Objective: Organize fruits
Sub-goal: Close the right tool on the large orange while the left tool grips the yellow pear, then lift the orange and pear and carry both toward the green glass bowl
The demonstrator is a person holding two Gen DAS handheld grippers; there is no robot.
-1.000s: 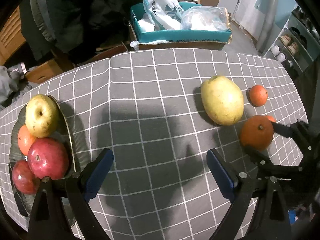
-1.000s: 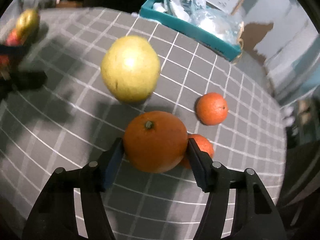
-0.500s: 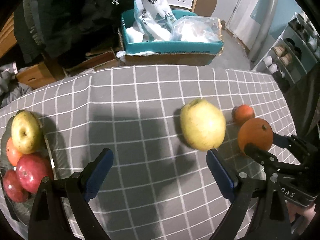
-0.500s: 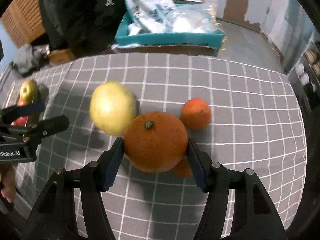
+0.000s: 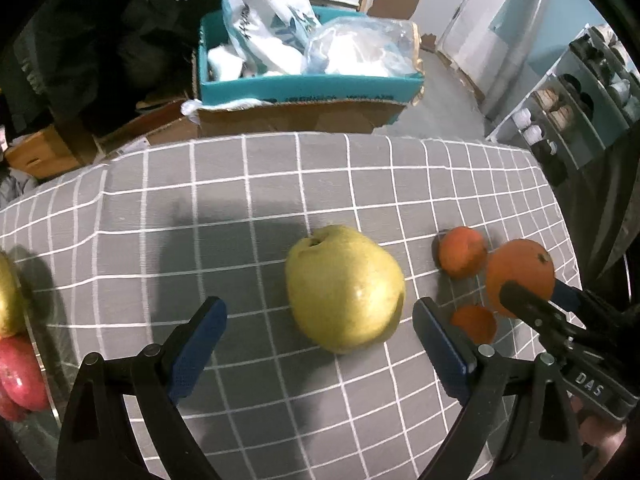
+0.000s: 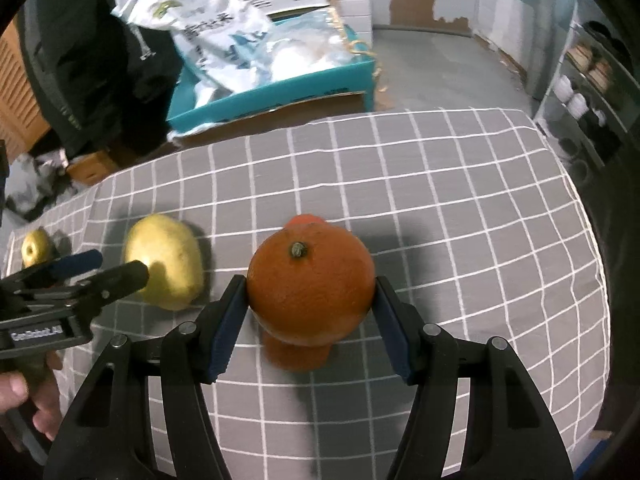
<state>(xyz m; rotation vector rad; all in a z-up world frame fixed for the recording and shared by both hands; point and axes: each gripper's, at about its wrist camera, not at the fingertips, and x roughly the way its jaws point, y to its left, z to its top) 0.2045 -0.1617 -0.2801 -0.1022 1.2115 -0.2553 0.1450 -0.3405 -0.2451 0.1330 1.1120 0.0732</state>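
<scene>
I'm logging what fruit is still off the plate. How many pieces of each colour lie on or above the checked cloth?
Orange: 3 (large orange held in the right gripper, two small oranges on the cloth)
Yellow-green: 1 (pear)
Total: 4

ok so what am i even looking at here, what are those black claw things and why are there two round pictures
The black claws are hand-held grippers, one in each of a person's hands, with no robot arm behind them. Each carries a fisheye camera looking along its two fingers, hence the two round pictures.

In the left wrist view, the left gripper is open and empty above a grey checked tablecloth, with a large yellow-green pear in front of it. Two small oranges lie to its right. At the left edge, red and yellow fruit sits in a dish.

In the right wrist view, the right gripper is clamped on a big orange, lifted off the cloth. Behind the table stands a teal box of plastic bags.
</scene>
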